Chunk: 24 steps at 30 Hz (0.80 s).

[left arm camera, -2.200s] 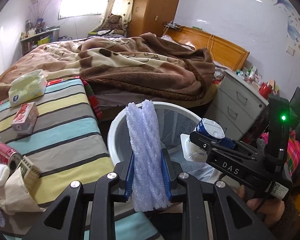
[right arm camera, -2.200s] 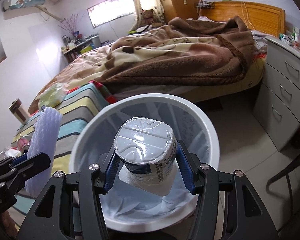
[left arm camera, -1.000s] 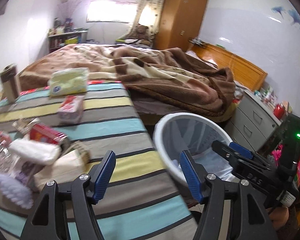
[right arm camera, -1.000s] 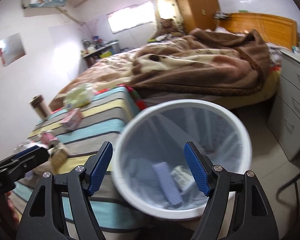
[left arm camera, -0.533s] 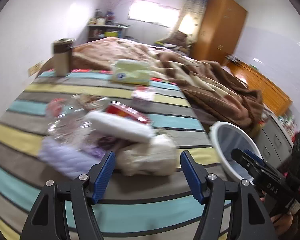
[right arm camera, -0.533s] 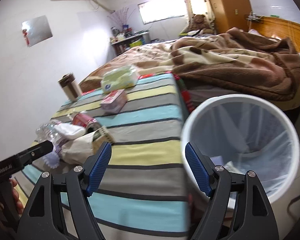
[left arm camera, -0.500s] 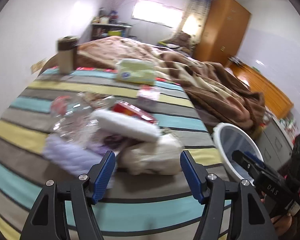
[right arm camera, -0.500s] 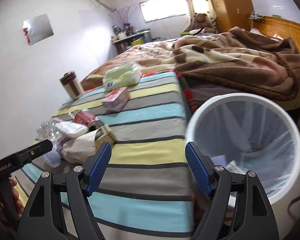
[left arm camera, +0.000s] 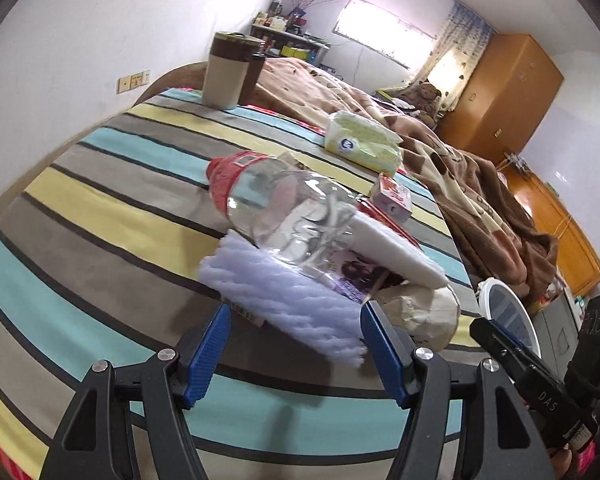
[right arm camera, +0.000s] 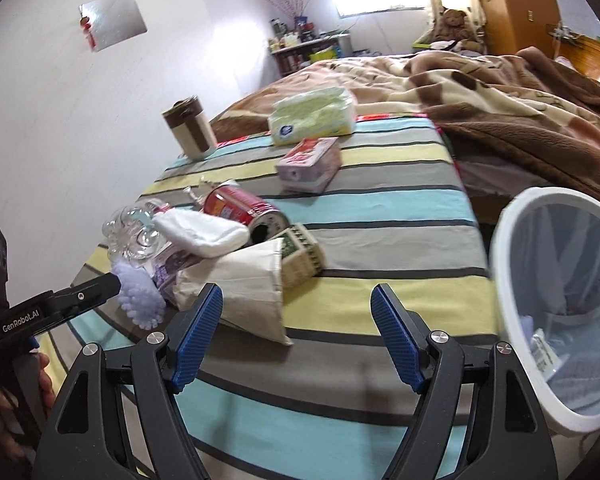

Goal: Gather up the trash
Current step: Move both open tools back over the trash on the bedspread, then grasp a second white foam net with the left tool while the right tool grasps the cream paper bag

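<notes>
A trash pile lies on the striped table (left arm camera: pixel 100 216). In the left wrist view my open left gripper (left arm camera: pixel 296 340) faces a pale purple foam roll (left arm camera: pixel 292 300), with a clear plastic bottle (left arm camera: pixel 284 212) and a white foam piece (left arm camera: pixel 396 252) on top. In the right wrist view my open right gripper (right arm camera: pixel 296 332) faces a cream paper bag (right arm camera: pixel 244 284), a green carton (right arm camera: pixel 304 252) and a red can (right arm camera: pixel 240 208). The white trash bin (right arm camera: pixel 512 276) stands at the right with trash inside.
A brown and beige cup (right arm camera: pixel 188 128), a green tissue pack (right arm camera: pixel 312 116) and a pink box (right arm camera: pixel 310 164) sit farther back on the table. A bed with a brown blanket (right arm camera: pixel 520 120) lies behind. Grey drawers (left arm camera: pixel 560 344) stand beyond the bin.
Both grippers let go of the foam roll and the cup over the bin, opened, and swung left from the bin to the trash pile on the table.
</notes>
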Tool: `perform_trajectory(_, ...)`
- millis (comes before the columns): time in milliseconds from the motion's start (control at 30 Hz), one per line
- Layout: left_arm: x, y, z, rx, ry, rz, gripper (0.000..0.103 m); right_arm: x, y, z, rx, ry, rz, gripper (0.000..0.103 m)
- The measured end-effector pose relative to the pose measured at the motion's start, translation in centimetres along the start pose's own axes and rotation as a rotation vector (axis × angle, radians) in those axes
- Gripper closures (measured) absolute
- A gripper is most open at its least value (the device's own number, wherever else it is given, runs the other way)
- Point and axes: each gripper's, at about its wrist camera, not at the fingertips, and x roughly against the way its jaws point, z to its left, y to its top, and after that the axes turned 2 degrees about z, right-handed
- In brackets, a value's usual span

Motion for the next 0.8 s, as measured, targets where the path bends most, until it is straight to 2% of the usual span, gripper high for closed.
perform_trajectory(200,-1.2,0.4,0.5,0.047,-0.06,0.027,0.036,-1.7,0.5,0.7,0.007,0.014,0.042,0.025)
perform_trajectory(433,-2.2,1.1,0.6,0.08,-0.069,0.036,0.036,-2.8,0.8,0.9,-0.001,0.051,0.078,0.025)
perform_trajectory(667,-2.9,1.1,1.6,0.08,0.001,0.061,0.036,-3.2,0.6,1.4,-0.004,0.108,0.107,0.026)
perform_trajectory(800,-3.0,0.8,2.8,0.09,0.0,0.089,0.036,-3.2,0.5,2.1,0.022,0.138,0.113,0.035)
